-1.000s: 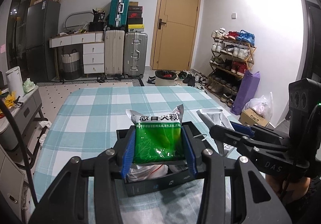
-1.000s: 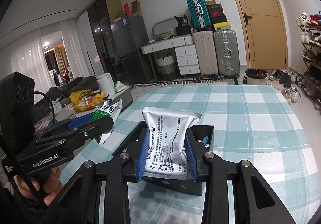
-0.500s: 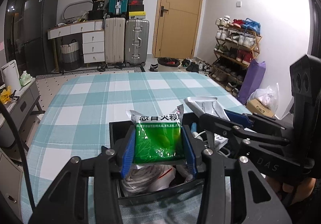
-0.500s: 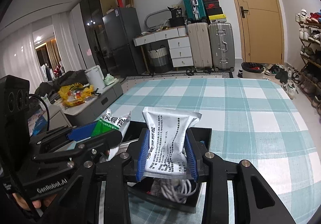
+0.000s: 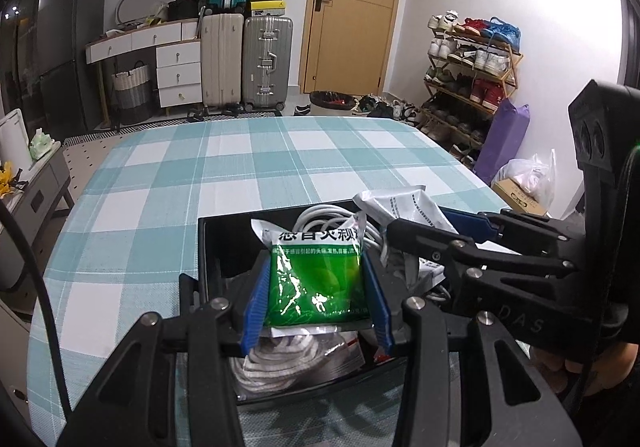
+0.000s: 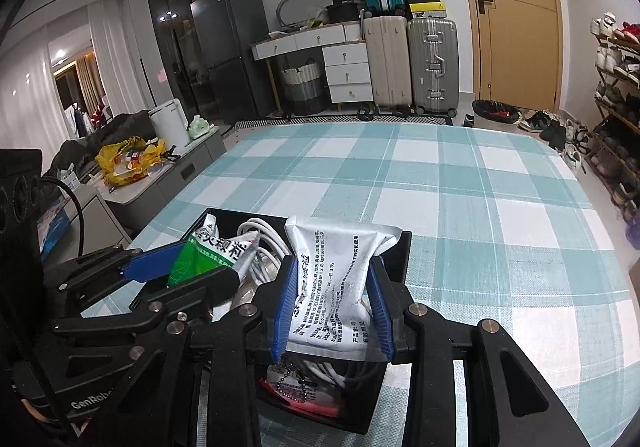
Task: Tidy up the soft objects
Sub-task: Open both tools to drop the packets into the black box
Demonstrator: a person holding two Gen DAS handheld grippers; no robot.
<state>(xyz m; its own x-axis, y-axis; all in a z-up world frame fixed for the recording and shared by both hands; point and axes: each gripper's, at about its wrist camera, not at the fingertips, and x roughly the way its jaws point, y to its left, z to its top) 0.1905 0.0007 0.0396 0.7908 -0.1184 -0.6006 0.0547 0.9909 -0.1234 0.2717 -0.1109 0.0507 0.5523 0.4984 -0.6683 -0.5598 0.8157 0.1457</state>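
My left gripper (image 5: 316,291) is shut on a green sachet (image 5: 318,279) with a white top, held over a black box (image 5: 224,239) on the checked tablecloth. My right gripper (image 6: 332,303) is shut on a silver-white sachet (image 6: 334,279) with printed text, held over the same box (image 6: 400,259). The two grippers are side by side above the box. The right gripper and its sachet (image 5: 404,207) show at right in the left wrist view; the left gripper with the green sachet (image 6: 196,259) shows at left in the right wrist view.
The box holds coiled white cables (image 5: 320,217), a bagged white cord (image 5: 288,359) and a small pack with a ball chain (image 6: 294,387). The teal checked table (image 5: 260,159) stretches ahead. Suitcases (image 5: 244,63), a door and a shoe rack (image 5: 468,63) stand beyond.
Both grippers have moved forward and down over the black box, each still holding its sachet; the box's inside with its cables has come into view.
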